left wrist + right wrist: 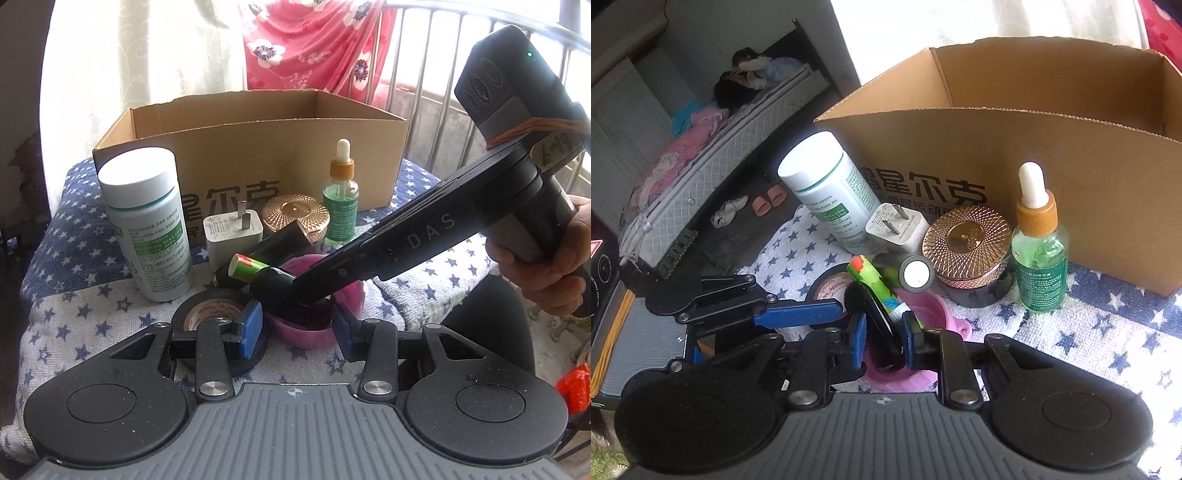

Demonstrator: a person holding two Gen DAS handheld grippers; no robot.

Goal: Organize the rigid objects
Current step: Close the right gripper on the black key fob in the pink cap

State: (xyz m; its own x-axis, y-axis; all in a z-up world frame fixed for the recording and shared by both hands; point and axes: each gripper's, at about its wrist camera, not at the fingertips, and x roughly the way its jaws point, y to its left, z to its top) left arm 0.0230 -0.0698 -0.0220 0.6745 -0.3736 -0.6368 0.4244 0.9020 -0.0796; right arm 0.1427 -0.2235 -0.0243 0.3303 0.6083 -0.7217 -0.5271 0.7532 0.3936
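The right gripper's 2 blue fingers are clamped on a flat black disc-shaped object, held on edge above the pink cup. The left gripper has its fingers apart, 1 on each side of the pink cup, with nothing gripped; whether they touch the rim I cannot tell.

In the right wrist view, a roll of black tape lies at 10 o'clock of the cup, a green-patterned tube and a black cylinder with a white end at 12 o'clock. Beyond them, at 12 to 2 o'clock, stand a white pill bottle, a white plug adapter, a gold-lidded jar and a green dropper bottle, all in front of the open cardboard box on the star-print cloth.
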